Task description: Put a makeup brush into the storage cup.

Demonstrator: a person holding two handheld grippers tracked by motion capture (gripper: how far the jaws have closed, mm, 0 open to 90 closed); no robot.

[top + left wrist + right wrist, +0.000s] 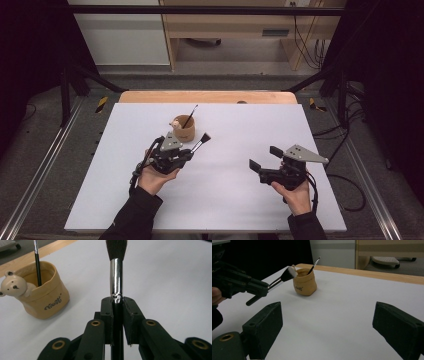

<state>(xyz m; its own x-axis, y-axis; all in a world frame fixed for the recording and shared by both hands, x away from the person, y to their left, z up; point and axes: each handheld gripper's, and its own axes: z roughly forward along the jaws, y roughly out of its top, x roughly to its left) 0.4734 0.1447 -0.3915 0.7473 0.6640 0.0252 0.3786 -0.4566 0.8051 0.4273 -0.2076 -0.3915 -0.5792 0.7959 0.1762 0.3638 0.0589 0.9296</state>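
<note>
A tan pouch-shaped cup [183,129] with a small bear figure [13,286] on its rim stands at the table's middle back. A thin black brush [37,262] leans inside it. My left gripper [191,150] is shut on the black handle of a fluffy makeup brush [116,267], just below its silver ferrule. The bristles [205,137] point up and away, to the right of the cup and above the table. My right gripper [265,157] hovers over the right half of the table with its jaws wide open and nothing between them. In the right gripper view the cup [305,283] sits ahead.
The white table top [225,200] has a wooden strip [207,96] along its far edge. Dark frame rails and cables flank both sides. Wooden furniture [240,30] stands on the floor beyond the table.
</note>
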